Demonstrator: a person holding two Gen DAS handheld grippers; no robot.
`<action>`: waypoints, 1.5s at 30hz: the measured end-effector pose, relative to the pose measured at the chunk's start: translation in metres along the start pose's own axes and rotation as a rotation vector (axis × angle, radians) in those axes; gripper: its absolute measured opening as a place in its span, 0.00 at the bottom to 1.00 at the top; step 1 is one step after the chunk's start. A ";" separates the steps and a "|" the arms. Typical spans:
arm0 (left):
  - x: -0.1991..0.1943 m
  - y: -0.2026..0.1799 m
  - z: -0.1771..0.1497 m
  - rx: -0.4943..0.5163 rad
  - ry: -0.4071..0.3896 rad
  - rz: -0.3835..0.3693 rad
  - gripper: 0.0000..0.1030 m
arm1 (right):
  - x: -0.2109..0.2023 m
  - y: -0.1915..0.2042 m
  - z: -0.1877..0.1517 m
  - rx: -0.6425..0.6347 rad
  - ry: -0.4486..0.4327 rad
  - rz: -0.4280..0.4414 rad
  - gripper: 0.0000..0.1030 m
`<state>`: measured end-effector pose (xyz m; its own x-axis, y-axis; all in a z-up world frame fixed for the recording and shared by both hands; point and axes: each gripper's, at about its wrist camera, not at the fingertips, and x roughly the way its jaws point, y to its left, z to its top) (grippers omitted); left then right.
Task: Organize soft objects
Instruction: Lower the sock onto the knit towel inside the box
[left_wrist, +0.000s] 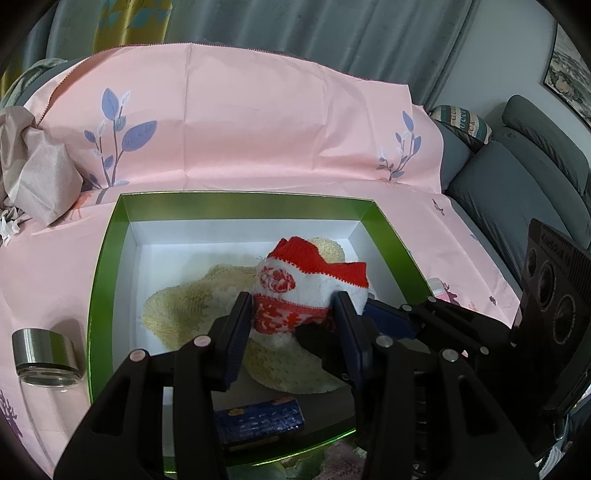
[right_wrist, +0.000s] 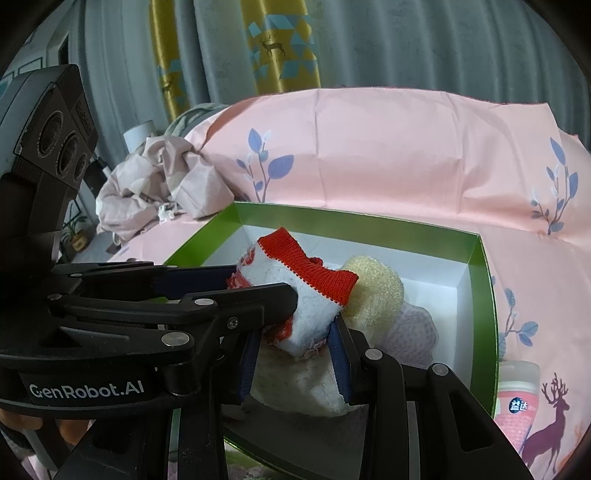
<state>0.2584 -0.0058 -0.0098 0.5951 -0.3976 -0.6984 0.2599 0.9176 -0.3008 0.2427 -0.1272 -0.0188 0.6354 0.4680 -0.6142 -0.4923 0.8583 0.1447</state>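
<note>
Pink leaf-printed cloth (left_wrist: 258, 122) covers the table, with a green-rimmed box (left_wrist: 110, 258) set on it. Inside, a red-and-white knitted sock (left_wrist: 306, 291) is clamped by both the left tool (left_wrist: 291, 328) and the right tool (right_wrist: 295, 343), above cream towels (left_wrist: 192, 299). It is best lowered evenly, then released together. A glass jar (left_wrist: 44, 354) stands just outside the box's left wall.

A glass jar (left_wrist: 46, 360) lies on the pink cloth (left_wrist: 258, 122), grey sofa (left_wrist: 517, 184) beside.

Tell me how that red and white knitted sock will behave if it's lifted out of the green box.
The red and white sock looks soft and light; it bulges between the fingers, so it would probably sag. Its fuzzy knit seems unlikely to slip.
</note>
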 end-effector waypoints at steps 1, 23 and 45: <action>0.000 0.000 0.000 -0.002 0.001 0.000 0.43 | 0.001 0.000 0.000 0.000 0.002 -0.002 0.36; 0.009 0.006 -0.001 -0.015 0.045 0.016 0.43 | 0.016 0.003 0.001 -0.020 0.086 -0.029 0.36; 0.012 0.004 -0.001 -0.005 0.092 0.049 0.44 | 0.023 0.006 0.000 -0.039 0.161 -0.051 0.36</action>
<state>0.2655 -0.0070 -0.0203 0.5347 -0.3506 -0.7689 0.2287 0.9360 -0.2677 0.2541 -0.1111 -0.0316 0.5583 0.3812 -0.7368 -0.4861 0.8700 0.0818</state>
